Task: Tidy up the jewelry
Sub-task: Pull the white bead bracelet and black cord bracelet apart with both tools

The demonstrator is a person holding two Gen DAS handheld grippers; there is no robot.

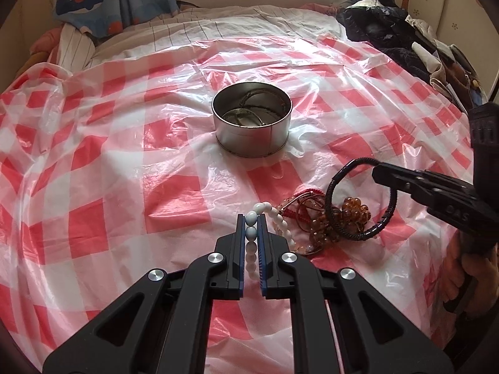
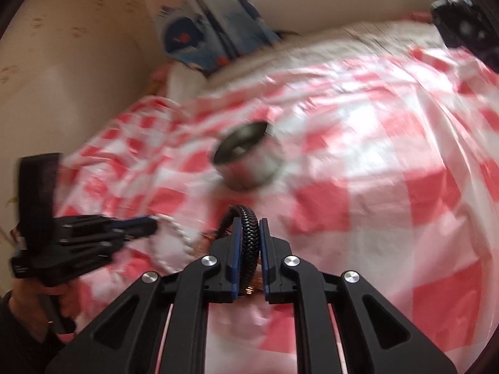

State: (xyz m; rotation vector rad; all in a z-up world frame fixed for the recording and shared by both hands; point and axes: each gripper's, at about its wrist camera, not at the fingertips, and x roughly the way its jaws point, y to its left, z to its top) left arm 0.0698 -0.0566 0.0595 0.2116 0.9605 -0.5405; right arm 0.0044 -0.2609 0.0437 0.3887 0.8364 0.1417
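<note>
A round metal tin (image 1: 252,124) stands open on the red-and-white checked plastic sheet (image 1: 124,155), with thin bangles lying in it. My left gripper (image 1: 251,218) is shut on a white bead bracelet (image 1: 274,215), whose beads run back between the pads. Right of it lies a tangle of amber beads (image 1: 352,215) and red cord (image 1: 299,194). My right gripper (image 2: 249,219) is shut on a black braided bracelet (image 2: 249,237); in the left wrist view that black bracelet (image 1: 333,187) hangs as a loop over the pile. The right wrist view is blurred; the tin (image 2: 248,159) shows ahead.
The sheet covers a bed. A whale-print pillow (image 1: 90,0) lies at the far left, and dark clothes (image 1: 405,40) are heaped at the far right. A hand (image 1: 477,268) holds the right gripper's handle at the right edge.
</note>
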